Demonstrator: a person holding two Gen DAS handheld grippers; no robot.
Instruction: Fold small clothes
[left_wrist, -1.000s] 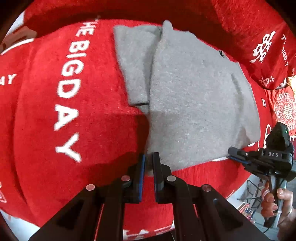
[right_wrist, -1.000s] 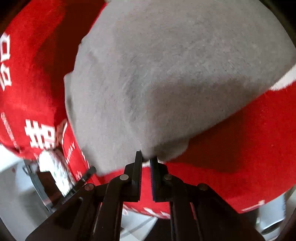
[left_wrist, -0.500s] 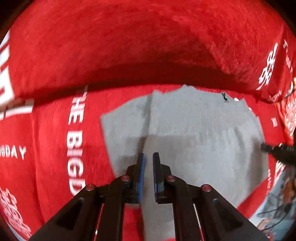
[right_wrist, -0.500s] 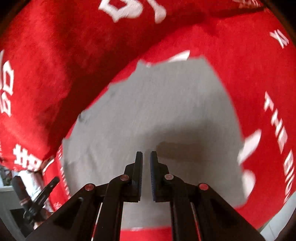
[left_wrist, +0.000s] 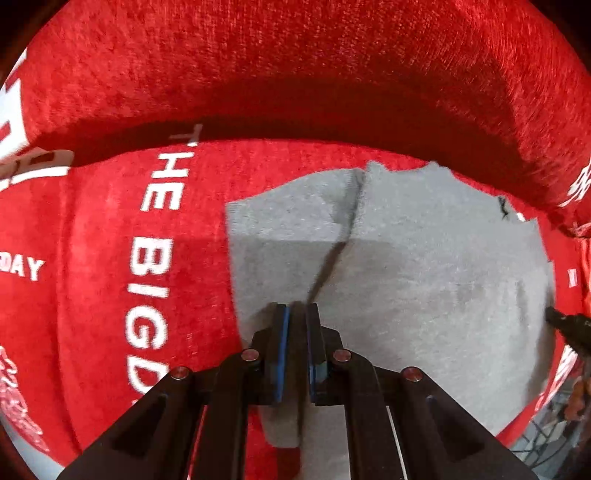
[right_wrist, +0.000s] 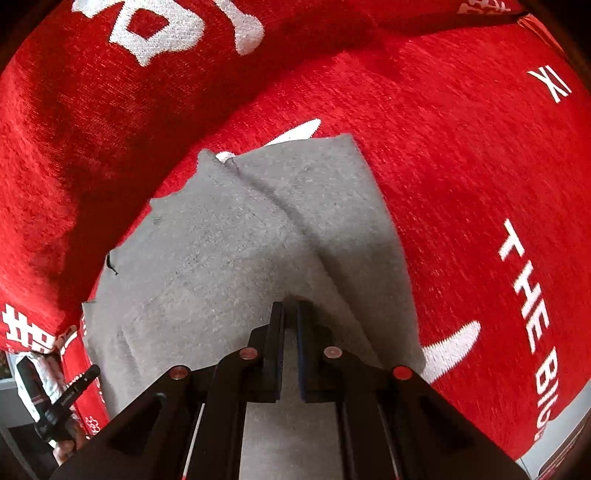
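1. Left gripper (left_wrist: 295, 314) low over the garment (left_wrist: 424, 280), jaws nearly closed w/ grey cloth pinched betw. blue pads (left_wrist: 282, 332); cloth runs down betw. the fingers toward the lens.
2. Right gripper (right_wrist: 291, 310) likewise clamped on grey cloth, narrow gap only; fabric drapes under & behind its fingers.
3. Garment: grey knit, lying on red cover (left_wrist: 110, 295), partly folded — one layer lapped over another, dark seam-like edge running from left gripper tips up & away.
4. In right view, same ridge (right_wrist: 280, 206) slants from grippr tips toward far corner of the garment.
5. Small black mark (left_wrist: 502, 208) near far right edge of garment.
6. Right of garment in left view: tip of other gripper at frame edge, just beside cloth edge.
7. Beyond: white lettering "THE BIG" (left_wrist: 159, 236) left of the garment; further back, red backrest (left_wrist: 295, 66) rising behind a dark crease.
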